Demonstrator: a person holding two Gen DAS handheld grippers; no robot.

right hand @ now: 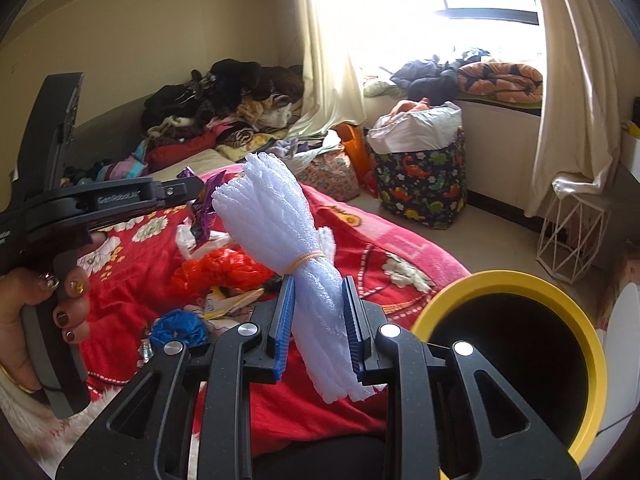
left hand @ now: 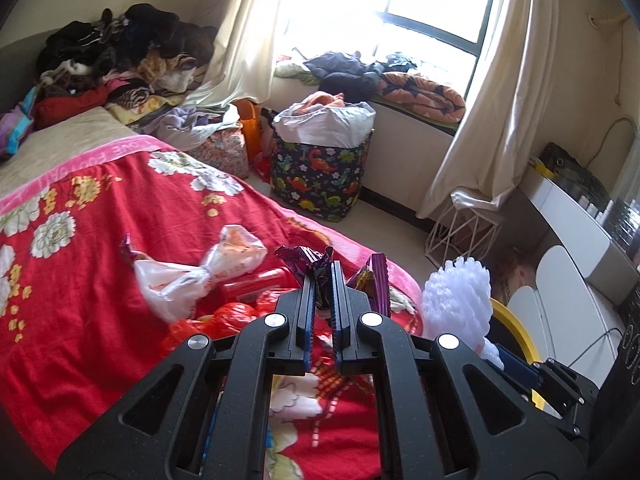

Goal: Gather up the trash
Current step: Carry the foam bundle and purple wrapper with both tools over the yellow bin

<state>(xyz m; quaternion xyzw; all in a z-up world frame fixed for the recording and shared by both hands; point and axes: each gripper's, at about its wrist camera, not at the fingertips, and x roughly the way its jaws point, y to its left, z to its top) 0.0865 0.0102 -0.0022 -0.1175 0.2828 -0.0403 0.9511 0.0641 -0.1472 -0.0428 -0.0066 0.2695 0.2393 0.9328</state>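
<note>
My left gripper (left hand: 322,280) is shut on a crumpled purple wrapper (left hand: 306,260) held above the red floral blanket (left hand: 100,280). My right gripper (right hand: 318,300) is shut on a white foam net bundle (right hand: 280,232) tied with a rubber band; the bundle also shows in the left wrist view (left hand: 456,300). A yellow-rimmed black bin (right hand: 520,352) stands just right of the right gripper. On the blanket lie a knotted clear bag (left hand: 192,276), a red plastic bag (right hand: 224,268), a blue plastic bag (right hand: 180,328), a second purple wrapper (left hand: 376,284) and yellow paper scraps (right hand: 232,300).
A dinosaur-print hamper (right hand: 424,184) with a white liner stands on the floor by the window. Piled clothes (left hand: 120,52) cover the bed's far end. A white wire basket (right hand: 572,236) sits under the curtain. A white desk (left hand: 580,232) is at the right.
</note>
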